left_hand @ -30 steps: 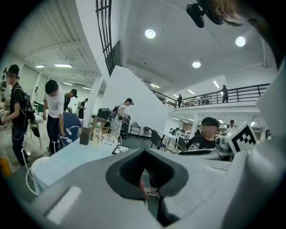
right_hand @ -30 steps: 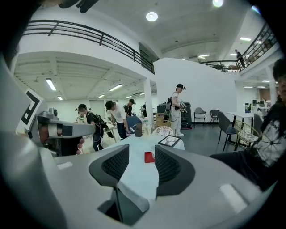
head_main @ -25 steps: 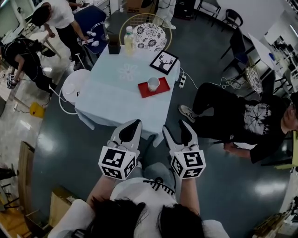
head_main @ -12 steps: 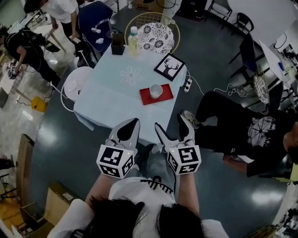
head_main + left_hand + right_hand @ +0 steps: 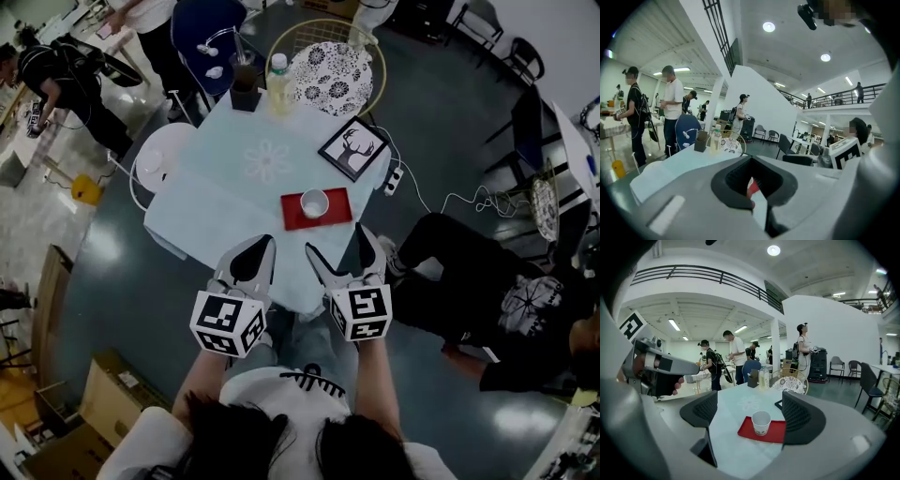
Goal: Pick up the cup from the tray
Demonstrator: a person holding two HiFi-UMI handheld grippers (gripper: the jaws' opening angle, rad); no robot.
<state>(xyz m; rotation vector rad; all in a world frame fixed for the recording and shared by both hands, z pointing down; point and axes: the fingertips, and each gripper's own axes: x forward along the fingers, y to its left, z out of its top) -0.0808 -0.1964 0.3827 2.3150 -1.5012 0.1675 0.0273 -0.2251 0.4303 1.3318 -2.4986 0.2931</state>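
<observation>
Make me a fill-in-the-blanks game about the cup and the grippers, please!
1. The white cup stands on a ____ tray.
2. The picture frame on the table shows a ____.
3. The left gripper is shut; the other gripper, with its jaws apart, is the ____ one.
Missing words: red; deer; right.

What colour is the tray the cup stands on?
Red. The tray shows best in the right gripper view.
</observation>
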